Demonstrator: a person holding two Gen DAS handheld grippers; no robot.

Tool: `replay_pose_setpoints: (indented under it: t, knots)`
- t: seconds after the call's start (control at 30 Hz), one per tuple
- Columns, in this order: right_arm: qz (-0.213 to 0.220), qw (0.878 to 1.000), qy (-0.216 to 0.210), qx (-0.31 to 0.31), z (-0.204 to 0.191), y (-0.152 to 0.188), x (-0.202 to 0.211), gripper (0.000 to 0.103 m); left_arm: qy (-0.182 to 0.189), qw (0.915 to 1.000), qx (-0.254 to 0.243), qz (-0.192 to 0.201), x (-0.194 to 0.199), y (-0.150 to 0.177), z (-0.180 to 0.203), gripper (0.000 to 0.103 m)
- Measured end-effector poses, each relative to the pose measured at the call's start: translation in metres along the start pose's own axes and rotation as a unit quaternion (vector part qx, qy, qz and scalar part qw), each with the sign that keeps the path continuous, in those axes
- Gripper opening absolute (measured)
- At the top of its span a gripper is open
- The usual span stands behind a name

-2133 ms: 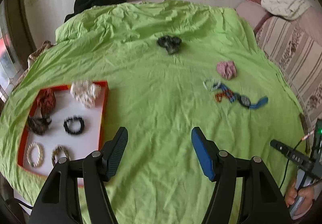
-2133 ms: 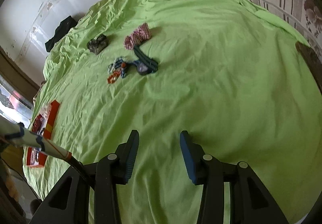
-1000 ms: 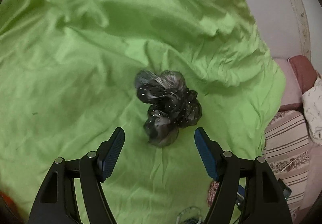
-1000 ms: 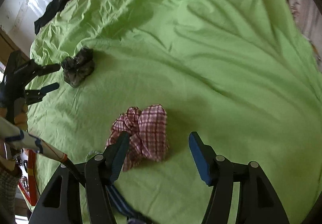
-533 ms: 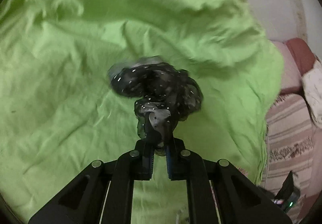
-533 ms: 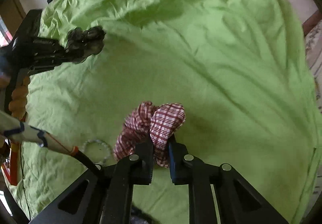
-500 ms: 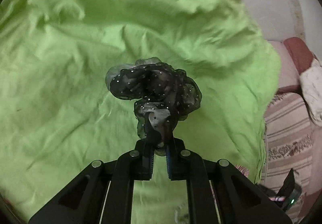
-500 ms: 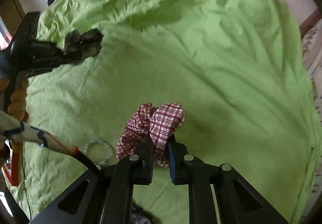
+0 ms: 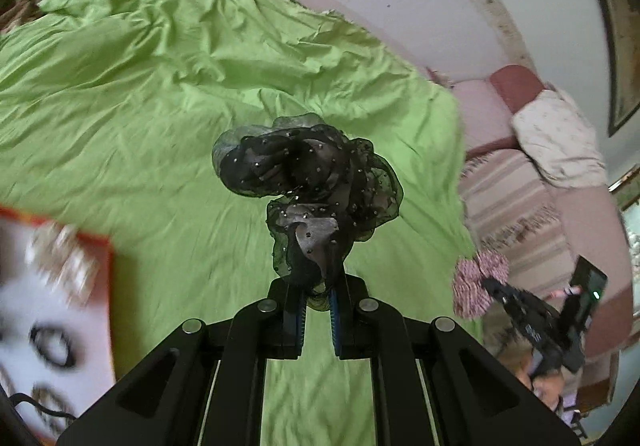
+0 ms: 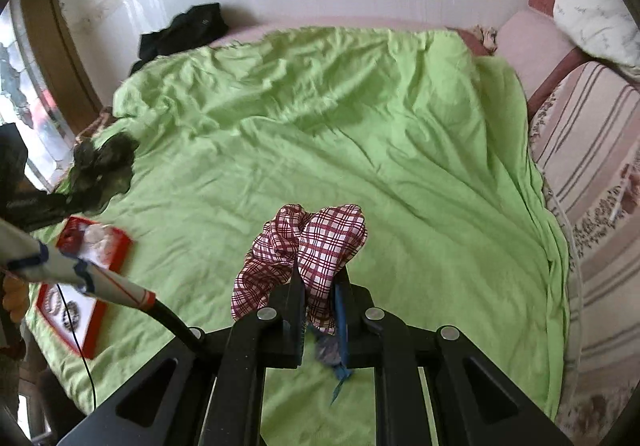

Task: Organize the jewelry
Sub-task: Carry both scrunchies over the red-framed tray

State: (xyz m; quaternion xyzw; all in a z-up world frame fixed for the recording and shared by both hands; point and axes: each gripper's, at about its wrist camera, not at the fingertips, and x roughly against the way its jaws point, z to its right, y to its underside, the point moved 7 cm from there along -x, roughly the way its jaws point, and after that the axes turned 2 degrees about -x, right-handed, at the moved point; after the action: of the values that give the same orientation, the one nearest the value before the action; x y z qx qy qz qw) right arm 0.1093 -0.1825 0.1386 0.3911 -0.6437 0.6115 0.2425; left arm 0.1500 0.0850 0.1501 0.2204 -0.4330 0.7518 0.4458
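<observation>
Black dotted scrunchie: centre frame, clamped in closed left gripper above green sheet. Red plaid scrunchie: centre frame, pinched in closed right gripper. Red-rimmed tray: lower left, holding bracelets.

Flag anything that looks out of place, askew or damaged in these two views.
Nothing looks damaged or spilled. The left tongs are shut on the black sheer scrunchie, the right tongs on the red plaid scrunchie, both off the rumpled green sheet. Only oddity: black clothing heaped at the bed's far edge. The red tray lies flat.
</observation>
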Motion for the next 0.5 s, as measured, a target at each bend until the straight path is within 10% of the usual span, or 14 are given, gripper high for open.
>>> replay_pose_setpoints:
  t: [0.5]
  knots:
    - [0.012, 0.998, -0.051, 0.017, -0.089, 0.061, 0.059, 0.013, -0.081, 0.9954, 0.011, 0.050, 0.154, 0.131, -0.064, 0.009]
